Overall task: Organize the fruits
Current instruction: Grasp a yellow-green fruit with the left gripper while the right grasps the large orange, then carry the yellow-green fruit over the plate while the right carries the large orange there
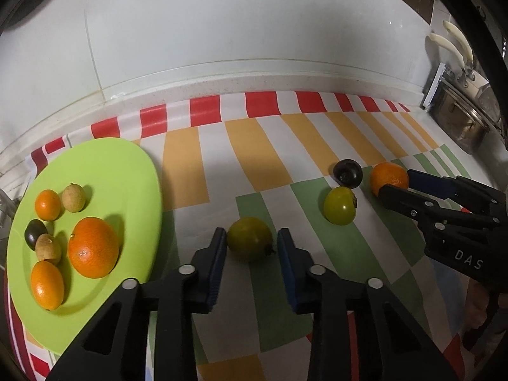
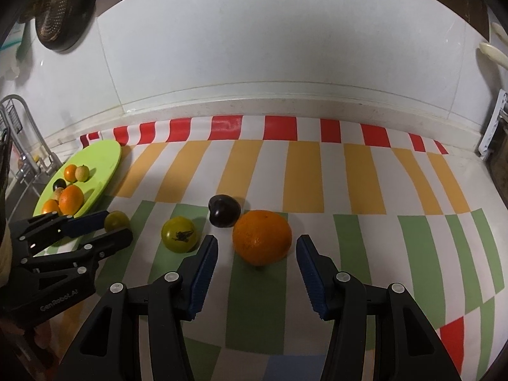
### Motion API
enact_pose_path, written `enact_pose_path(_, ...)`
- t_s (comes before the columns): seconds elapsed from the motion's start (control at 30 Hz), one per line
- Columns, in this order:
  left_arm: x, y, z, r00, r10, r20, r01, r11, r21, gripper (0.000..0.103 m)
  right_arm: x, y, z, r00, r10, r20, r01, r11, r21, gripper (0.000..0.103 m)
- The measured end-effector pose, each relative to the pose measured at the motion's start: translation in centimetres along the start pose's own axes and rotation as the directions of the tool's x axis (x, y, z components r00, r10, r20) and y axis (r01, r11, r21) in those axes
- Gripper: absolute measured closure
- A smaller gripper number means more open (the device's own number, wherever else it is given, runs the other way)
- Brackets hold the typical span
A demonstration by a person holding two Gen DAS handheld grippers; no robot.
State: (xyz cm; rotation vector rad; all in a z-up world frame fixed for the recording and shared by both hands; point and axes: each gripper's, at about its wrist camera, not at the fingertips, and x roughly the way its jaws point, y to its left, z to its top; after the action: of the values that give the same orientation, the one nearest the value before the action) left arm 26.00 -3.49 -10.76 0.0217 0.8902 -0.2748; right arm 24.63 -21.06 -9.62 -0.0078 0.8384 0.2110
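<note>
A lime green plate (image 1: 104, 162) at the left holds several fruits, among them a large orange (image 1: 92, 247); it also shows in the right wrist view (image 2: 104, 158). My left gripper (image 1: 250, 247) is open, with its jaws on either side of a green fruit (image 1: 249, 238) on the cloth. My right gripper (image 2: 256, 247) is open around a large orange (image 2: 262, 236), which also shows in the left wrist view (image 1: 389, 177). A second green fruit (image 2: 179, 233) and a dark purple fruit (image 2: 223, 214) lie just left of that orange.
A striped red, orange and green cloth (image 2: 349, 174) covers the counter up to the white tiled wall (image 2: 254, 47). A metal rack (image 2: 19, 146) stands beyond the plate at the left. A metal pot (image 1: 460, 123) sits at the far right.
</note>
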Motion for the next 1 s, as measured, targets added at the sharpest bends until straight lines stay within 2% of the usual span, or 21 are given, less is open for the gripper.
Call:
enact_pose_path(0.07,0.2,-0.1,0.2,1.0,-0.002,0.001,0.002,1.0,0.0,0.073,0.2,-0.1,0.0,1.0,0.006,-0.002,-0.006,1.0,0.005,0.057)
enact_pose_path(0.2,0.2,-0.2,0.3,1.0,-0.015,-0.001,0.015,1.0,-0.002,0.075,0.2,0.2,0.0,1.0,-0.003,0.005,0.003,1.0,0.001,0.062)
enact_pose_path(0.6,-3.1,-1.0,0.5,0.998,-0.033,0.062,0.033,0.999,0.009,0.075,-2.1,0.9,-0.2,0.999,0.031,0.032,-0.03,0.999,-0.01,0.063)
enact_pose_path(1.0,-8.0,-0.7,-0.4,0.988,-0.022,0.152,0.024,1.0,-0.008,0.075,-7.1,3.3,0.9,0.989,0.075,0.127,-0.067,0.996,-0.064,0.063)
